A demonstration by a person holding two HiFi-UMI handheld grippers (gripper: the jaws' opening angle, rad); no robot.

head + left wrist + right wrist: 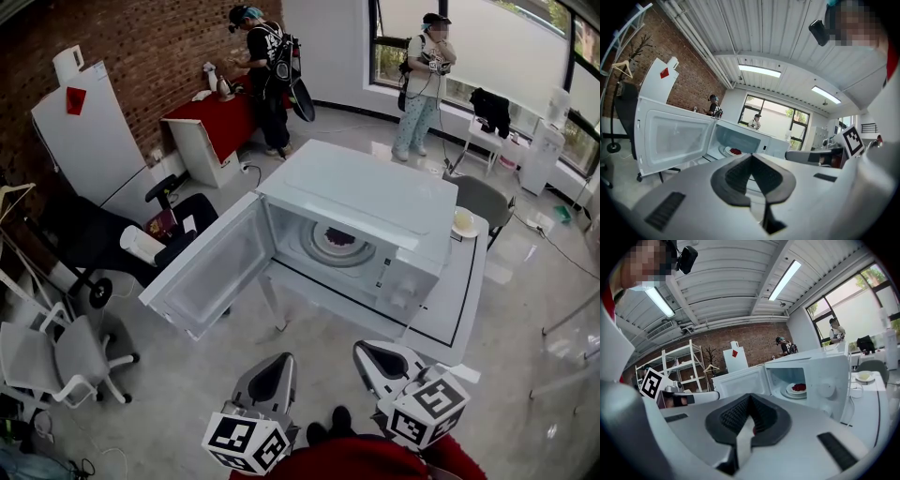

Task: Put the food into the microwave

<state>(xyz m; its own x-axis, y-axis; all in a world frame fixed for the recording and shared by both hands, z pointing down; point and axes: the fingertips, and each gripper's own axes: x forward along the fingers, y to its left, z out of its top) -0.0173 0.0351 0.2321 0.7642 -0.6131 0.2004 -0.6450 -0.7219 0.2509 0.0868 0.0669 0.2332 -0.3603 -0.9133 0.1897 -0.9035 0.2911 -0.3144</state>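
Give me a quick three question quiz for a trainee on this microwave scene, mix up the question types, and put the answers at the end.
1. True or false: the microwave has its door standing open.
2. Where is the plate of red food? A) on the floor B) inside the microwave C) on a chair
3. Fill in: the left hand-held gripper and the right hand-held gripper both have their jaws ___, with nothing held.
Key: 1 true; 2 B; 3 shut.
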